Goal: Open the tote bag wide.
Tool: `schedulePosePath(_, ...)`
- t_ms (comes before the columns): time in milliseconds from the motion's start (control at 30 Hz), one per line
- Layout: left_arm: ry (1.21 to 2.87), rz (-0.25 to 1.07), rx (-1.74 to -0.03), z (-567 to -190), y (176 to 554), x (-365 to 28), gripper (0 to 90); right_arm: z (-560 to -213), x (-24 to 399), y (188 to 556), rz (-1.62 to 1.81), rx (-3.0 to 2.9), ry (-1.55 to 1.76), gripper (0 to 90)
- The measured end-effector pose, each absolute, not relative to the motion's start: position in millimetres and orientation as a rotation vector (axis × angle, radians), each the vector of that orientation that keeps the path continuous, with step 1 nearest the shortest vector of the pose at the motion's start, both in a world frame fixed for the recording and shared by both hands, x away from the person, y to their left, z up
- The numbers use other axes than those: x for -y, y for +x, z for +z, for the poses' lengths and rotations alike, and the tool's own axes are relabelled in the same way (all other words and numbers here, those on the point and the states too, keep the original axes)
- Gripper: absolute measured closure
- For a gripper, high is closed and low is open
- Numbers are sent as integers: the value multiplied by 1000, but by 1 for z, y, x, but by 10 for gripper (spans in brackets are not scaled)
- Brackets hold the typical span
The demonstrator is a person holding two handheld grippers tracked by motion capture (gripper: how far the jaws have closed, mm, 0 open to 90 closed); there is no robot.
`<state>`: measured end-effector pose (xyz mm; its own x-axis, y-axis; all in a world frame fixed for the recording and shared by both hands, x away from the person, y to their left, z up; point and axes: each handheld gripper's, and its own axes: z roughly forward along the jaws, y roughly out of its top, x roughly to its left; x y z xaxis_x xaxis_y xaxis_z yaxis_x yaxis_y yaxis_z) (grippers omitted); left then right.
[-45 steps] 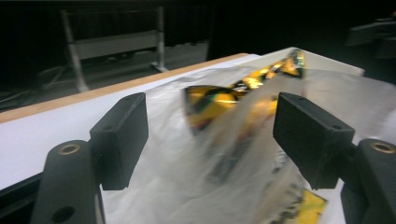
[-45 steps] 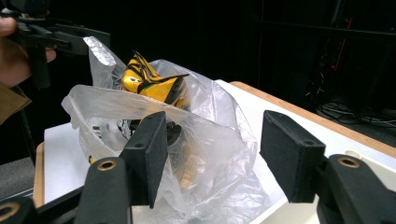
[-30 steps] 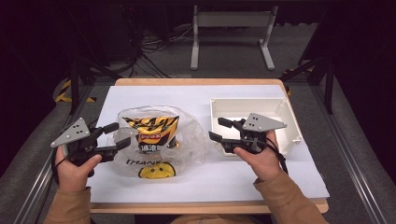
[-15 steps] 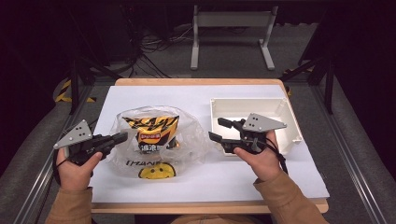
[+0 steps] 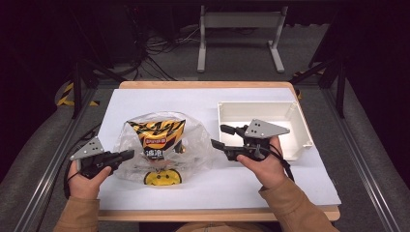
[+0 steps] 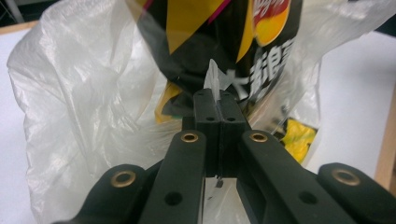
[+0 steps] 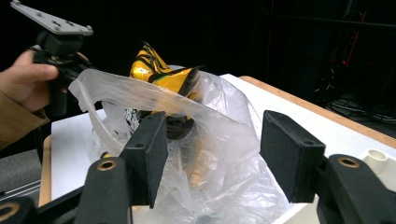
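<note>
Left claw [image 6: 218, 100] just closed – pinching fold of bag [image 5: 164, 145] at its left edge. Bag with chips [image 5: 157, 135] lies mid-desk [image 5: 270, 188]. Right claw [image 5: 223, 137] open – near bag's right side, beside tray [image 5: 300, 130].

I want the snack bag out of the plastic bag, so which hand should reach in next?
Probably the right gripper: it is open beside the plastic bag, while the left gripper is shut on its edge.
</note>
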<state>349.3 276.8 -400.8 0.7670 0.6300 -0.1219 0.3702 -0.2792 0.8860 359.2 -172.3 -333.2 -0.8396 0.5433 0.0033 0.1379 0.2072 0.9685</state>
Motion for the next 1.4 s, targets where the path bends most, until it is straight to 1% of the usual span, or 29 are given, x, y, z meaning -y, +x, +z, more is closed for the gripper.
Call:
schedulePosePath(200, 1890, 252, -801, -418, 355, -281, 895, -334, 169, 358, 1681, -2158, 623, 419)
schedulePosePath(333, 1932, 238, -820, -427, 356, -280, 894, -333, 169, 357, 1689, -2164, 617, 409)
schedulePosePath(433, 1932, 221, -823, -432, 357, -279, 894, -333, 168, 356, 1689, -2163, 614, 408)
schedulePosePath(567, 1959, 218, -857, -442, 361, -279, 892, -334, 165, 355, 1694, -2168, 603, 407)
schedulePosePath(700, 1988, 223, -831, -449, 364, -277, 883, -335, 162, 355, 1694, -2180, 595, 399)
schedulePosePath(933, 1985, 239, -825, -450, 364, -277, 875, -336, 156, 353, 1707, -2200, 585, 360)
schedulePosePath(1067, 1973, 242, -830, -448, 364, -278, 872, -337, 143, 354, 1698, -2235, 546, 314)
schedulePosePath(1333, 1926, 237, -822, -445, 363, -281, 866, -331, 121, 354, 1712, -2257, 449, 292)
schedulePosePath(1400, 1922, 234, -821, -444, 362, -282, 866, -328, 113, 353, 1715, -2256, 415, 272)
